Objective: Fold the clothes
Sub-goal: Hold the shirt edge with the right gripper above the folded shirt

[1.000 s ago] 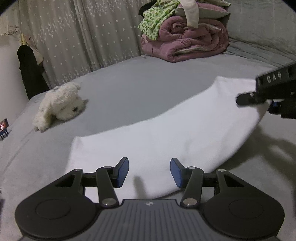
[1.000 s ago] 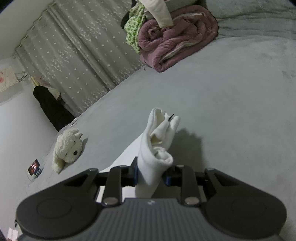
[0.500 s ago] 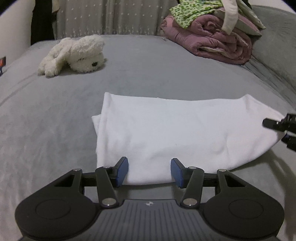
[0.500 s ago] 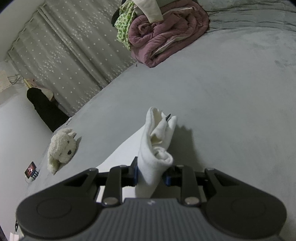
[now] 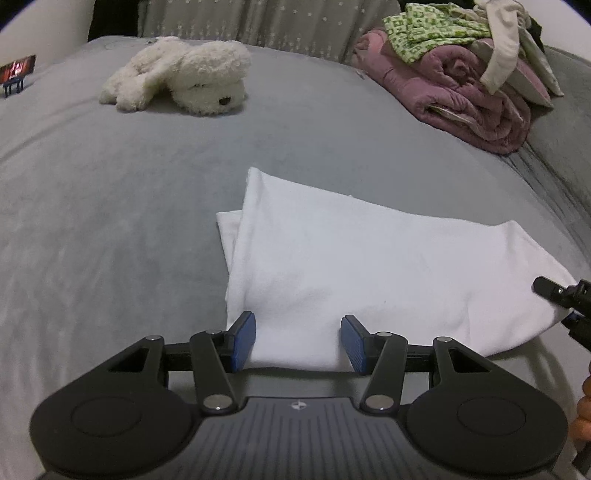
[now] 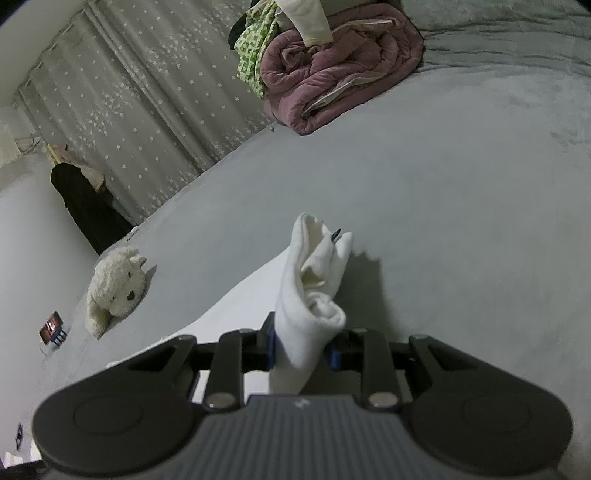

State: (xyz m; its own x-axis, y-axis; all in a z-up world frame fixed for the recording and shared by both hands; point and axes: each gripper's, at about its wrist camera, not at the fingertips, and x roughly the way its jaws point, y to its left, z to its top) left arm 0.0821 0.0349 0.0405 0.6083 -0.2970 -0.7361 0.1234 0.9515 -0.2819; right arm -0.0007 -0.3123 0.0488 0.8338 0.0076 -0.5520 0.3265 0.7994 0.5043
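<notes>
A white garment (image 5: pixel 369 266) lies folded lengthwise on the grey bed. My left gripper (image 5: pixel 297 341) stands open over its near edge, blue pads on either side of the cloth without pressing it. At the right edge of the left wrist view the right gripper's fingers (image 5: pixel 557 291) hold the garment's far corner. In the right wrist view my right gripper (image 6: pixel 302 349) is shut on a bunched end of the white garment (image 6: pixel 314 280), which sticks up between the jaws.
A white plush dog (image 5: pixel 184 79) lies at the far left of the bed. A rolled mauve quilt (image 5: pixel 465 103) with a heap of clothes (image 5: pixel 443 33) on top sits at the far right. Starred grey curtains (image 6: pixel 122 110) hang behind.
The left gripper has swung and rolled around to the garment's near left end, so the cloth now lies across its view. The right gripper has kept still with its hold.
</notes>
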